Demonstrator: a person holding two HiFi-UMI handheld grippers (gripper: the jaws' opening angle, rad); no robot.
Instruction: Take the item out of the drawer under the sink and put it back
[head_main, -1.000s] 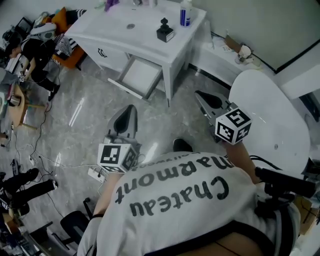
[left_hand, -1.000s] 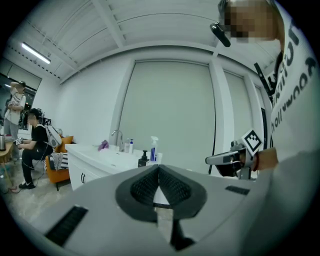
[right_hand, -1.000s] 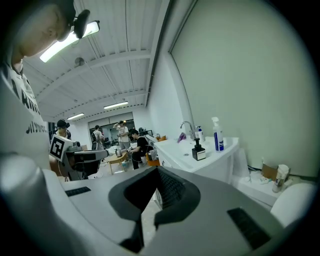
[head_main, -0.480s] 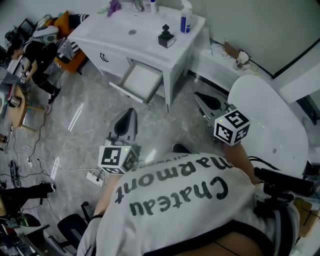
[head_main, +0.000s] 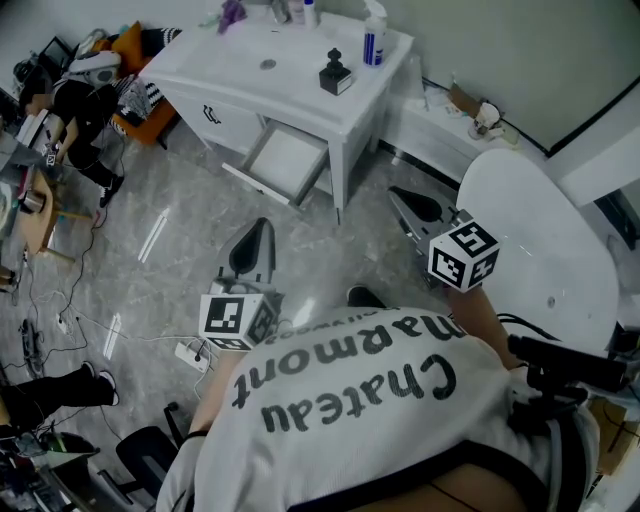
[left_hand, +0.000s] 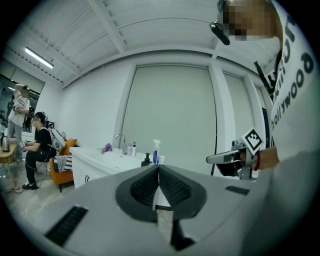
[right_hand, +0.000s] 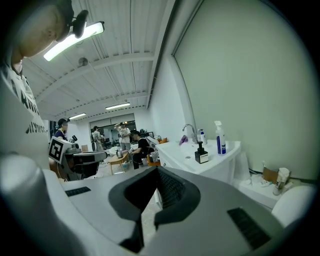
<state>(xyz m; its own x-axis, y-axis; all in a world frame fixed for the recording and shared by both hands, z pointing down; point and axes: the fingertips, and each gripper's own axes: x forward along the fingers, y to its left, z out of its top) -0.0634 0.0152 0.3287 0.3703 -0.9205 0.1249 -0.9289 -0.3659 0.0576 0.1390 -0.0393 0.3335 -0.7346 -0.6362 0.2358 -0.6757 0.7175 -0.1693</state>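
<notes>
Head view: left claw (head_main: 260, 226), right claw (head_main: 397, 194) closed, empty; drawer (head_main: 284, 161) open under sink (head_main: 262, 66); round table (head_main: 545, 235) rightward.

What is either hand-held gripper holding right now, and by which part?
Nothing: the left hand-held gripper and the right hand-held gripper are both shut and empty.

White T-shirt (head_main: 400, 445), dark lettering (head_main: 345, 368)

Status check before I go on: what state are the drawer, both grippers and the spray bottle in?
Drawer: pulled out, no item visible inside.
Left gripper: shut, empty.
Right gripper: shut, empty.
Spray bottle: upright on the counter.
</notes>
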